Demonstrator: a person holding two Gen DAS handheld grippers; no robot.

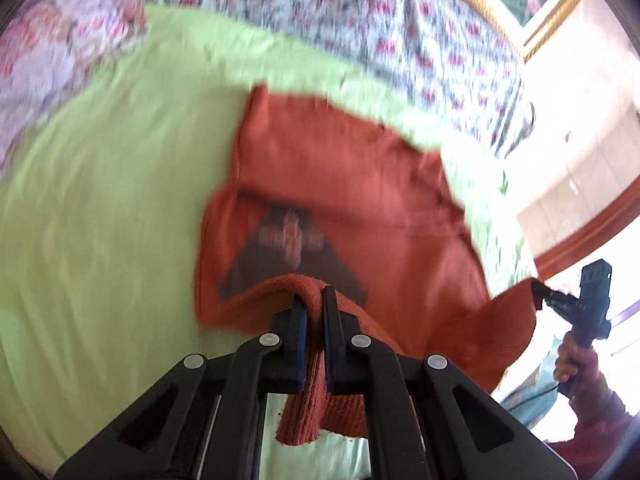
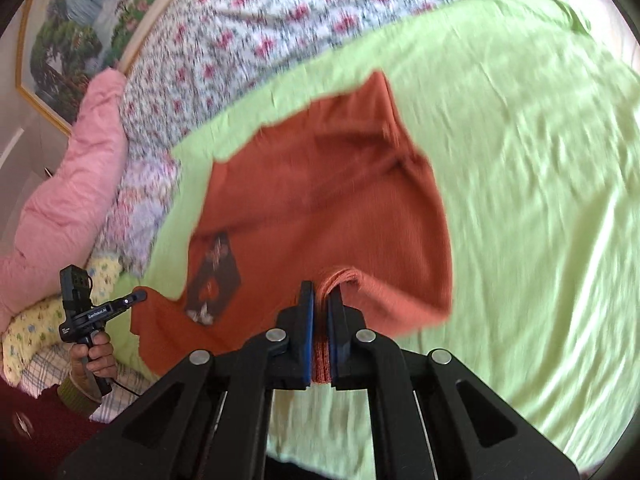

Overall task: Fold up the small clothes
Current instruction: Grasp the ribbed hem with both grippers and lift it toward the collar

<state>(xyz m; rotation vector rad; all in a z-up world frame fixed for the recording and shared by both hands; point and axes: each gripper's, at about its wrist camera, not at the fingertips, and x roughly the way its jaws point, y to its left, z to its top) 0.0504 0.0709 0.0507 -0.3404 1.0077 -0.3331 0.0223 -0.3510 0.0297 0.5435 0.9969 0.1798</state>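
Observation:
A small rust-orange garment with a dark printed patch lies on a lime-green sheet; its near edge is lifted off the sheet. My left gripper is shut on a bunched fold of that near edge. In the right wrist view my right gripper is shut on another fold of the same garment. Each gripper shows in the other's view, clamped on a corner: the right gripper at the right, the left gripper at the left. Both views are blurred.
The green sheet lies over a floral bedspread. A pink quilt and patterned pillows sit at the left. A framed picture hangs on the wall. A person's hand holds the left gripper's handle.

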